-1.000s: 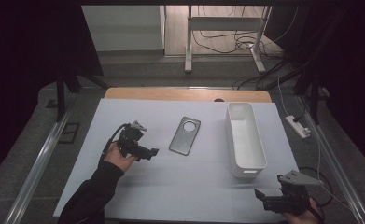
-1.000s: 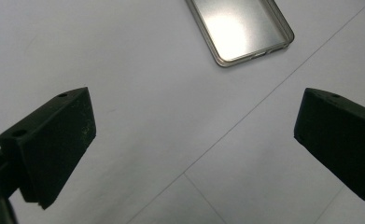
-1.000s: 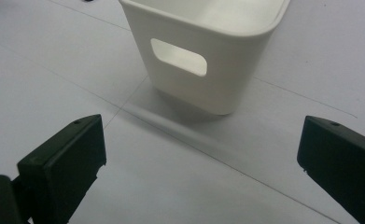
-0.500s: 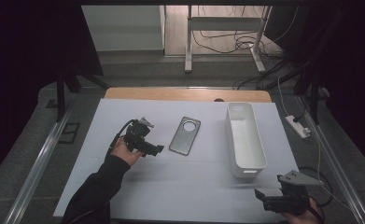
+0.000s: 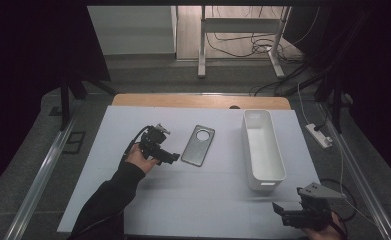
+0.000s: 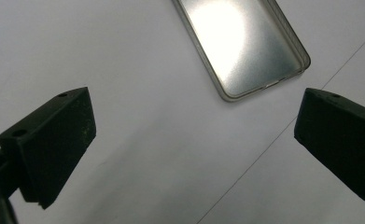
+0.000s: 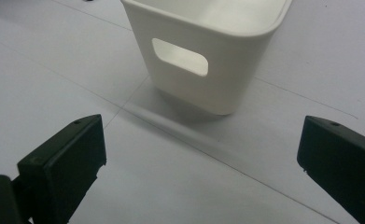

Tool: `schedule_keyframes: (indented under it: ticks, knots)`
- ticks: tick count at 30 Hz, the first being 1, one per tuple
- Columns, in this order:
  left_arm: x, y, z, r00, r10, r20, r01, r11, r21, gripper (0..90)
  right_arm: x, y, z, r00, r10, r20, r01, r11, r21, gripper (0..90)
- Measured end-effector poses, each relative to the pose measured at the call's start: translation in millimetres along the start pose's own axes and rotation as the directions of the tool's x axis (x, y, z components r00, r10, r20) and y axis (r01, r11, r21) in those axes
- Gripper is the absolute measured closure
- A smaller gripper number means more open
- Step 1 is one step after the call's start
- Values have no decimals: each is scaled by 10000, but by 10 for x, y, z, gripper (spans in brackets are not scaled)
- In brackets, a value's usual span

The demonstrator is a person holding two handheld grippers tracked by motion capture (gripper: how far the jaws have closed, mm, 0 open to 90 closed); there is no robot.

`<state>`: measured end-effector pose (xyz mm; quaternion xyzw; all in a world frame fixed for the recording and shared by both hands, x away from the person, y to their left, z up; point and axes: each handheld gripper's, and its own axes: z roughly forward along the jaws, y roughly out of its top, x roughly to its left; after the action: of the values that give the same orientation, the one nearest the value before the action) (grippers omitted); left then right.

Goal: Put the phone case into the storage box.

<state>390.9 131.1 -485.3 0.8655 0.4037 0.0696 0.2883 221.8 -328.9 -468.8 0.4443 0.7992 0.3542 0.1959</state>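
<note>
A lab or test room set up for recording: a white-covered counter (image 5: 203, 195) ringed by dark curtains, metal rails (image 5: 43, 170) alongside, loose cables (image 5: 243, 42) and a power strip (image 5: 319, 135) on grey carpet.

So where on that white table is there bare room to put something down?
Plenty. The near strip of the table between the two claws is bare, and so is the far left corner. The gap between the phone case and the white bin is narrower. It is tightest where the left claw sits close beside the case.
</note>
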Motion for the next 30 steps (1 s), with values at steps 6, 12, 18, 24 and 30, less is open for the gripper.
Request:
schedule_keyframes:
  ticks: [6,12,18,24,30]
  knots:
    - [26,66,54,10000,46,-16,-46,10000,58,0,3,1,2,10000,-10,1,10,10000,22,14]
    - [24,142,106,10000,93,-25,-93,9999,113,0,0,0,0,10000,-2,-6,2,10000,12,14]
    - [22,228,175,9999,124,-84,-122,9996,240,0,1,-1,1,10000,-10,-12,10,10000,25,14]
    - [4,314,237,9998,192,-83,-189,9993,337,0,2,-1,2,10000,-50,-18,50,10000,35,14]
    - [-16,396,308,9995,246,-200,-236,9986,484,0,2,-2,1,10000,-57,-26,57,10000,29,14]
